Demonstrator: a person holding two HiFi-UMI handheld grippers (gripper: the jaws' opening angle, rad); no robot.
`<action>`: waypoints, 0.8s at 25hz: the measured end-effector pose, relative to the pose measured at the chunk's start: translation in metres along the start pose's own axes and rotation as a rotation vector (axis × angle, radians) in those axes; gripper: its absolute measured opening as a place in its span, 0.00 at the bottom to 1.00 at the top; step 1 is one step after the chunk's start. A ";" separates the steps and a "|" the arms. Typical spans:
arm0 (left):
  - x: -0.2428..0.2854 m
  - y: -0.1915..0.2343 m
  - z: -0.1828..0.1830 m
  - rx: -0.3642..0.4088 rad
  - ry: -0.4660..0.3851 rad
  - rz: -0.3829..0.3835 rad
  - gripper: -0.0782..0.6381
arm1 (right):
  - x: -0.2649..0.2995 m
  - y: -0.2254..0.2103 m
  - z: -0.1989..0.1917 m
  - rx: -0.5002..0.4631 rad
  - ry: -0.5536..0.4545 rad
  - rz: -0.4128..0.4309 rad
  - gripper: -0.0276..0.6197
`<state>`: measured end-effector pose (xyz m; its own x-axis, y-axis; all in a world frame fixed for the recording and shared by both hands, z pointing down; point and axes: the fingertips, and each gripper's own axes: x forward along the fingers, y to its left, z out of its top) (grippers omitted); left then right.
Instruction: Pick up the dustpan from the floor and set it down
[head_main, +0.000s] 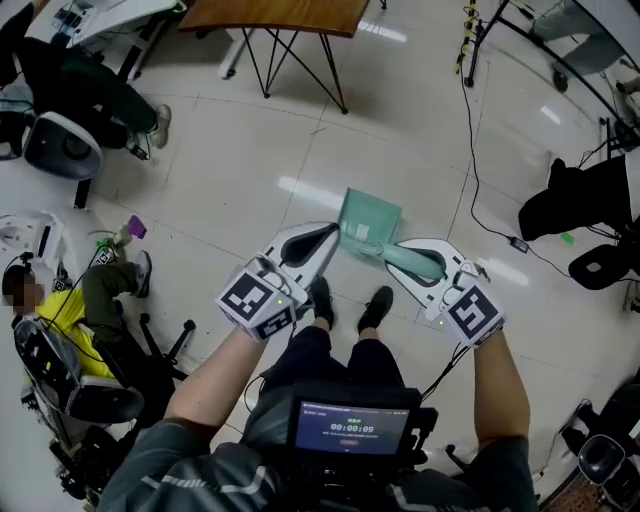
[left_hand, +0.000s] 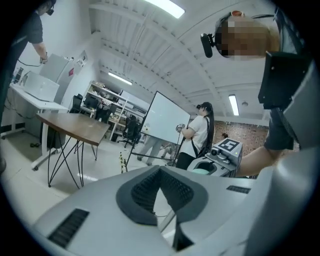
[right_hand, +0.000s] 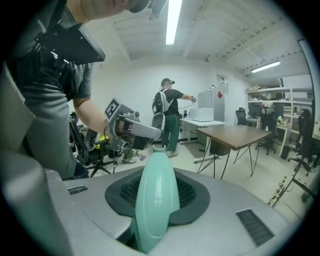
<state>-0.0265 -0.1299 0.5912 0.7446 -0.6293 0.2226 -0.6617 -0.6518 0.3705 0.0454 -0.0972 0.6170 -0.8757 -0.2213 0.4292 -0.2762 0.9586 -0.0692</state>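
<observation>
**Dustpan's off the floor: set it down w/o a swing**

The right gripper is pinching the dustpan's teal handle. The handle lies lengthwise between the pads, so the grip runs along the shaft, not across it. The dustpan shows only in the head view, at the far side of both grippers' tips. We judge it's hanging clear of the floor, just beyond our shoes. The left gripper sits just left of the pan w/ pads pressed together on nothing. We can't tell if it brushes the pan.

How we'd do the step well:
- The handle's smooth plastic held on one side only, so the pan end can prob. pivot. We'd go down slow w/ no wrist flicks.
- We'd pick bare floor on the far side of our feet, away from the cable at right.
- We'd let the pan's underside touch first and let go only once the weight's on the floor.
- The left gripper can steady the pan's edge if it sways; otherwise we'd hold it out of the way.
</observation>
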 end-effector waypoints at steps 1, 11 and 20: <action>-0.014 -0.011 0.024 0.014 -0.024 -0.004 0.13 | -0.010 0.011 0.025 0.000 -0.010 0.000 0.22; -0.133 -0.127 0.218 0.162 -0.239 0.005 0.13 | -0.099 0.118 0.230 -0.053 -0.091 -0.009 0.22; -0.189 -0.164 0.270 0.197 -0.300 0.033 0.13 | -0.141 0.153 0.288 -0.095 -0.112 -0.043 0.22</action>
<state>-0.0825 -0.0180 0.2443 0.6826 -0.7288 -0.0538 -0.7113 -0.6795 0.1797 0.0122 0.0293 0.2865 -0.9041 -0.2758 0.3264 -0.2801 0.9593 0.0350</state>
